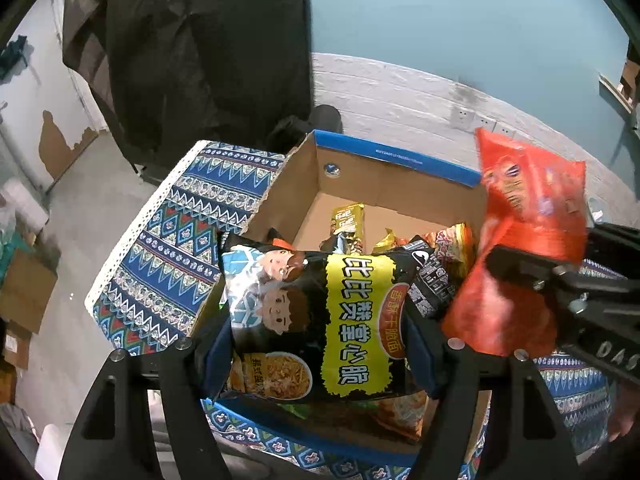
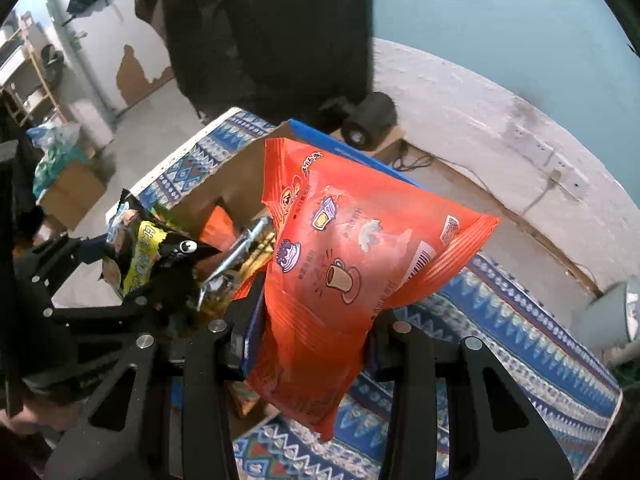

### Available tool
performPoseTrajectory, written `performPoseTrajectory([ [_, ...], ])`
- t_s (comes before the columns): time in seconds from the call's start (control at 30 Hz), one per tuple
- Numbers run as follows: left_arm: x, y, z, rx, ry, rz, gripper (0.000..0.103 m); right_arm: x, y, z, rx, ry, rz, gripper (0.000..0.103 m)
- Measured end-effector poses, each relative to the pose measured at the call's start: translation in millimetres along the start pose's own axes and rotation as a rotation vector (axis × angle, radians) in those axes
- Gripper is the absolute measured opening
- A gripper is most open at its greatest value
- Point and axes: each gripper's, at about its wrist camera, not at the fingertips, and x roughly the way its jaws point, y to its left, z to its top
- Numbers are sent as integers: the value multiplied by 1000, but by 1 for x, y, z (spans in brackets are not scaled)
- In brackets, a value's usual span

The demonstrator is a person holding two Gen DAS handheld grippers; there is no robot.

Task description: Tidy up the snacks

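Observation:
My left gripper (image 1: 320, 356) is shut on a black and yellow noodle snack bag (image 1: 320, 320) and holds it over the near end of an open cardboard box (image 1: 304, 184) with a blue rim. Several snack packets (image 1: 348, 224) lie inside the box. My right gripper (image 2: 308, 344) is shut on an orange snack bag (image 2: 344, 272) held upright above the box's right side. That orange bag (image 1: 528, 208) and the right gripper (image 1: 532, 280) show at the right of the left wrist view. The left gripper with its black bag (image 2: 160, 256) shows at the left of the right wrist view.
The box sits on a table with a blue patterned cloth (image 1: 172, 248), also visible under the right gripper (image 2: 520, 344). A dark coat (image 1: 208, 48) hangs behind the table. Cardboard boxes (image 1: 24, 296) stand on the floor at left. A white lamp (image 2: 612, 312) stands at the right.

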Motion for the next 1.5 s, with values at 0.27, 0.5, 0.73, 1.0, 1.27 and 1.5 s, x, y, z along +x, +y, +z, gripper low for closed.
performPoseTrajectory([
  [0.27,-4,2,2,-19,3,18,82,-3,-6,5,46,-54,17,74],
  [0.5,-27,-2,3,-17,-18,-5,87,-27,-11,-2,50,-83,-25,74],
  [0.73,-55,-13,1,20,-57,-34,93,-53,-9,-12,29,-111,-58,76],
  [1.0,-75,-21,-6,73,-90,-20,97,-80,-11,-27,29,-130,-82,76],
  [1.27,-88,-25,-17,101,-137,-16,102,-99,-14,-46,41,-145,-94,76],
  [1.5,-94,-39,-24,147,-160,3,102,-108,-17,-56,50,-158,-107,76],
])
